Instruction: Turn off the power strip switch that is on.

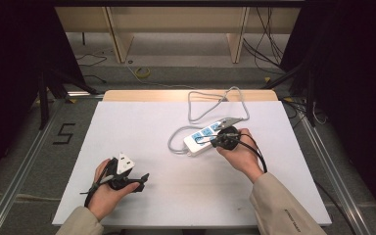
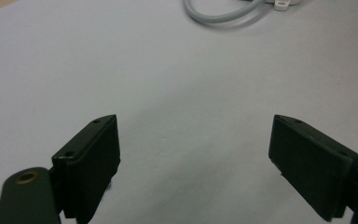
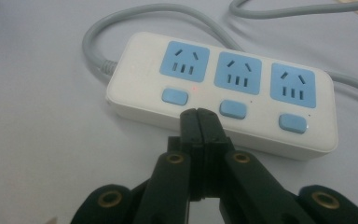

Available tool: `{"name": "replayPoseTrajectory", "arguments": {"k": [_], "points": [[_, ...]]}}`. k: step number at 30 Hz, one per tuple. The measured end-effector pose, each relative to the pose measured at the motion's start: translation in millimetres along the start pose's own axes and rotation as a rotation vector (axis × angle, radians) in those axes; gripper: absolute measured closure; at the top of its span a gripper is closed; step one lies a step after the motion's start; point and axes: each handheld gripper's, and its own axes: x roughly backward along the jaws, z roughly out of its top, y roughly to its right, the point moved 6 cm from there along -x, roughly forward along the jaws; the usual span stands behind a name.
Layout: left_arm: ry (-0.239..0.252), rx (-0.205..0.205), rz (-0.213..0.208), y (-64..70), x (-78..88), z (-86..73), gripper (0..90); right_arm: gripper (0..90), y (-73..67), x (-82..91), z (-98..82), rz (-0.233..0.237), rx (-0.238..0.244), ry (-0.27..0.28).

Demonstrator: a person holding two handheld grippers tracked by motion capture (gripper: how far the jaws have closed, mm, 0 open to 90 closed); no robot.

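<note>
Right claw [image 3: 199,116] closed, empty, tips at power strip [image 3: 223,91] front edge between two blue switches, left claw [image 2: 193,154] open over bare desk [image 2: 168,84]

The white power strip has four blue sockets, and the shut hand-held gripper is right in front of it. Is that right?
Not quite. The white power strip has three blue sockets, not four, each with a blue button below it, as the right gripper view shows. The rest holds: the right hand-held gripper is shut and sits right in front of it.

A lab: black curtains [image 1: 10,73], aluminium frame rails [image 1: 19,161], floor cables [image 1: 269,44]
</note>
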Motion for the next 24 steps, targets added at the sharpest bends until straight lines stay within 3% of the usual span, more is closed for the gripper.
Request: {"name": "replayPoseTrajectory", "arguments": {"k": [24], "points": [[0.000, 0.000, 0.001, -0.1, 0.2, 0.0, 16.1, 90.0, 2.0, -6.7, 9.7, -0.005, 0.006, -0.011]]}}
